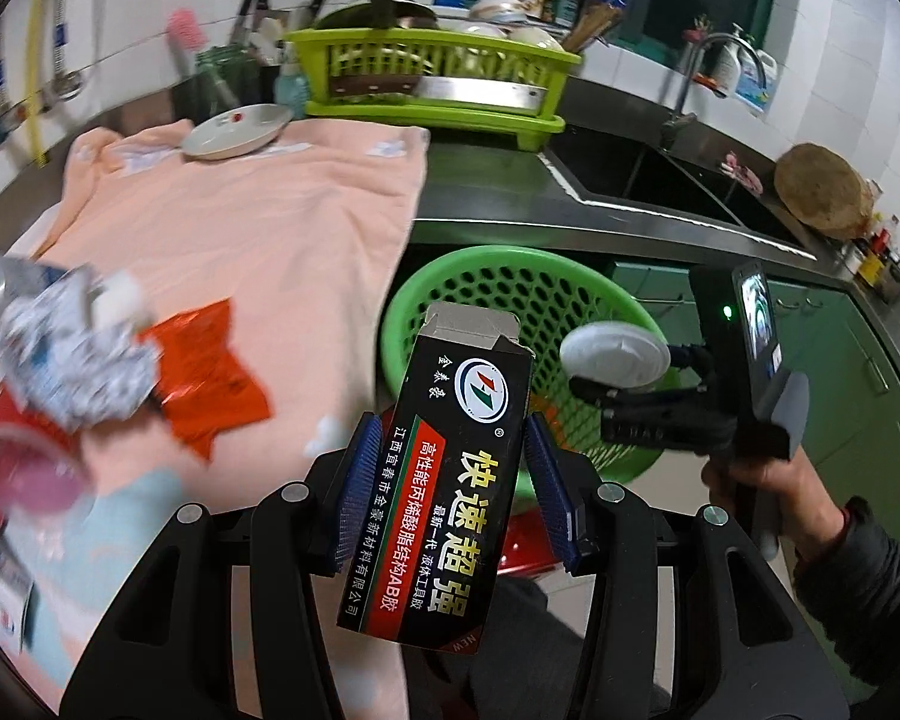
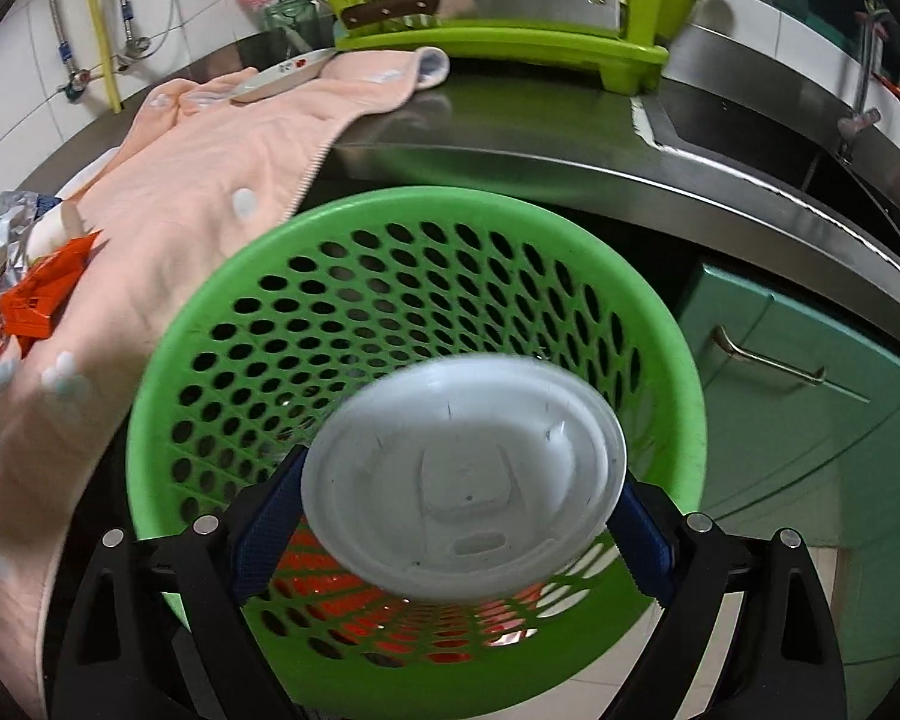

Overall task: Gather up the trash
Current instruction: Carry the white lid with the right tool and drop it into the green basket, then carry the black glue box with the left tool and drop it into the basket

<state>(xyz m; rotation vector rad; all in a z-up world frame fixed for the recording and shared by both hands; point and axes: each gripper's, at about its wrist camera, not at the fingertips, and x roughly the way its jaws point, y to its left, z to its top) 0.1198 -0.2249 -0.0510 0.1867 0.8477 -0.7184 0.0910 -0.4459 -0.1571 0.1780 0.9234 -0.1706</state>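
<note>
My left gripper (image 1: 450,480) is shut on a black glue box (image 1: 450,498) with Chinese print, held upright at the counter's edge near the green perforated basket (image 1: 498,276). My right gripper (image 2: 456,504) is shut on a white plastic cup lid (image 2: 462,480), held over the basket's (image 2: 222,276) mouth; the lid also shows in the left wrist view (image 1: 615,354). On the pink towel (image 1: 240,228) lie an orange wrapper (image 1: 210,372), crumpled silver foil packaging (image 1: 60,336) and a blurred red cup (image 1: 18,450).
A lime dish rack (image 1: 432,72) with a cleaver stands at the back of the steel counter (image 2: 570,144). A white plate (image 1: 234,132) rests on the towel's far end. The sink (image 1: 648,174) is to the right, green cabinets (image 2: 810,396) below.
</note>
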